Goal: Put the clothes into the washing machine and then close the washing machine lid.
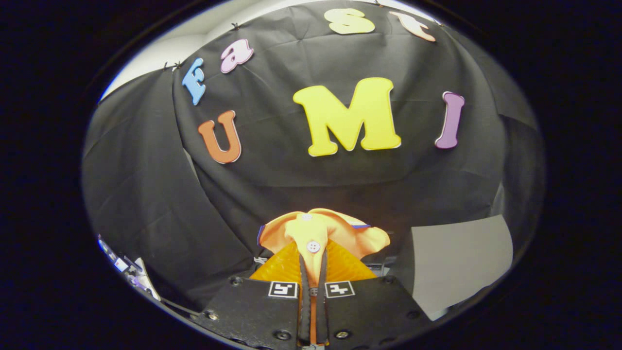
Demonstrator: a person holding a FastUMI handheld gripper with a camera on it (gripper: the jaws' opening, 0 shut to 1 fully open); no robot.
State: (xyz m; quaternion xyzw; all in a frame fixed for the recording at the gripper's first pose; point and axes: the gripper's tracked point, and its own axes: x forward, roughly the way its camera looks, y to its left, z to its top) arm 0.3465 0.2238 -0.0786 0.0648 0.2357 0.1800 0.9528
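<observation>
An orange garment (335, 233) with a white button (313, 246) and a thin blue trim bunches up just ahead of my fingers. The gripper (313, 272) is shut on it: both fingers press a fold of the cloth between them, and the rest of the cloth hangs out above and to both sides of the tips. The garment is held up in the air in front of the black cloth wall. What lies under it is hidden by the gripper body.
A flat grey panel (459, 262) stands to the right of the fingers, a little beyond them. Low to the left lies a small cluster of white and coloured items (127, 272), too small to tell apart. The black cloth wall (291, 184) closes the space ahead.
</observation>
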